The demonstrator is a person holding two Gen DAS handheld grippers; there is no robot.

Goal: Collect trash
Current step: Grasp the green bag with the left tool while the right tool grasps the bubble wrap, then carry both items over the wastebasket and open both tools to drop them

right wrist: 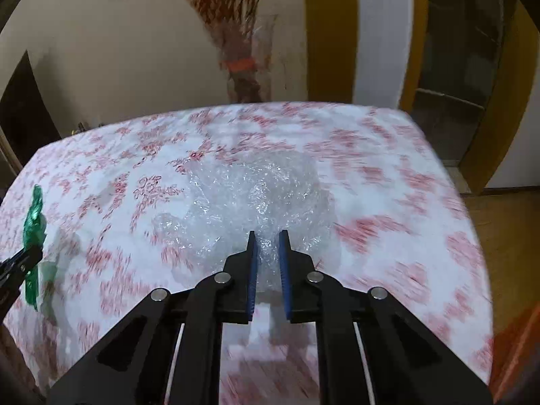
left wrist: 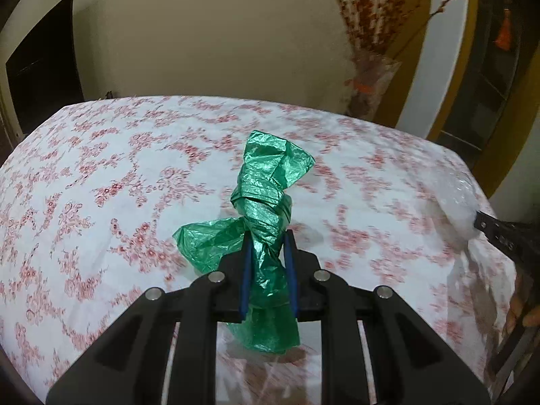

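While clamped between the blue pads of the left gripper [left wrist: 268, 236], hangs above the cloth — a twisted green plastic bag [left wrist: 266, 199], knotted at the middle, one loose flap spilling left of the jaws. Off to the right, pinched in the right gripper [right wrist: 267, 234], a crumpled wad of clear bubble wrap [right wrist: 253, 195], bunched forward of the narrowly set jaws; hard to tell whether lifted or resting on the floral tablecloth [left wrist: 101, 168]. Beyond the table's far edge, only a vase of dried red branches [right wrist: 243, 50] against the wall. Looks like both visible scraps gathered already — no further litter seen on the cloth. No bin or sack in either view, so likely left: carrying both pieces off and dropping them.
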